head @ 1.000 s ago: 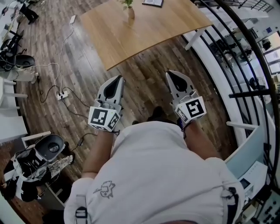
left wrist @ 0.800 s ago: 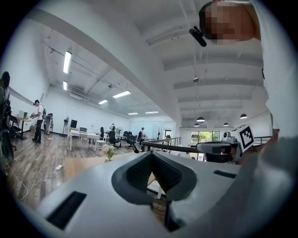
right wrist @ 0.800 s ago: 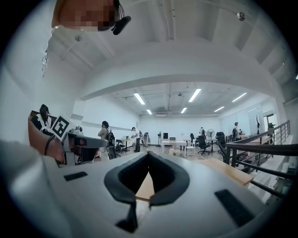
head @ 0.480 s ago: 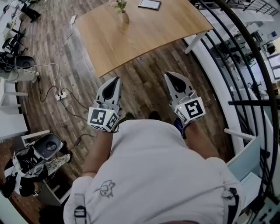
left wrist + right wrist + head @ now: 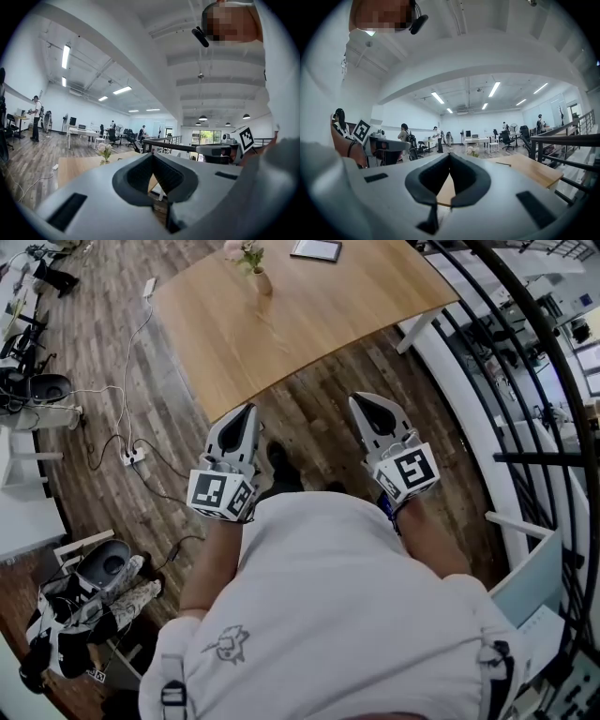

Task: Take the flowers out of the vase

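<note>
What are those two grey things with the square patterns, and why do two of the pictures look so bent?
A person, no robot, wears a head camera looking down and holds a grasping tool in each hand: the left tool and the right tool. Both have their jaws shut on nothing. The patterned cubes belong to the tools. The bent pictures come from wide-angle cameras riding on each tool, looking along its jaws. Ahead, a wooden table carries a vase of flowers and a flat dark item; neither tool has reached it.
</note>
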Demonstrator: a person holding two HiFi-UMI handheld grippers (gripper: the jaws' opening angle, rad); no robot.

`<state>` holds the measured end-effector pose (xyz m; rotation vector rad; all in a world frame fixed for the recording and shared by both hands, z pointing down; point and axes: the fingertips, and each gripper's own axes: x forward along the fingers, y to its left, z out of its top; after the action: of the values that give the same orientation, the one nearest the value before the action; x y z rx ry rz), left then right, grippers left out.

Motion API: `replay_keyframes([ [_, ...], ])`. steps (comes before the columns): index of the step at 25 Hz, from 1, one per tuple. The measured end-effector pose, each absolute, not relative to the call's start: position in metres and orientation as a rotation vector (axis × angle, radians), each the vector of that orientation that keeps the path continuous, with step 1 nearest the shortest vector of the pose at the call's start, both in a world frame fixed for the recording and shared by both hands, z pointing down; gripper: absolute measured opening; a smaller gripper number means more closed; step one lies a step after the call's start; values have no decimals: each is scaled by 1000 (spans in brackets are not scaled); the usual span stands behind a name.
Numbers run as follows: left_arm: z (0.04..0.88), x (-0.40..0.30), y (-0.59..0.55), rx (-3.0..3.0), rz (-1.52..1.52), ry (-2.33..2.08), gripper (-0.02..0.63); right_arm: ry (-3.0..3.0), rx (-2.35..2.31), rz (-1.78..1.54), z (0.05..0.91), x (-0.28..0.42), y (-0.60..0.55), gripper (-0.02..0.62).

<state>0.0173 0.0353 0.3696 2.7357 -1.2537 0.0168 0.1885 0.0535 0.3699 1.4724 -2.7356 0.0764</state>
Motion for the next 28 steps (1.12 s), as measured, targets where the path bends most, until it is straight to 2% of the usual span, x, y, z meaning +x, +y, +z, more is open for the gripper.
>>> replay_keyframes([
  [10, 373, -8, -54, 2742, -22, -1186, 3, -2692, 1459, 115, 381, 158, -32, 5],
  [19, 371, -76, -124, 2755, -34, -1130, 3, -2683, 1413, 115, 374, 69, -116, 5],
  [28, 398, -85, -155, 2721, -1, -1082, 3, -2662, 1411, 141, 387, 53, -150, 5],
])
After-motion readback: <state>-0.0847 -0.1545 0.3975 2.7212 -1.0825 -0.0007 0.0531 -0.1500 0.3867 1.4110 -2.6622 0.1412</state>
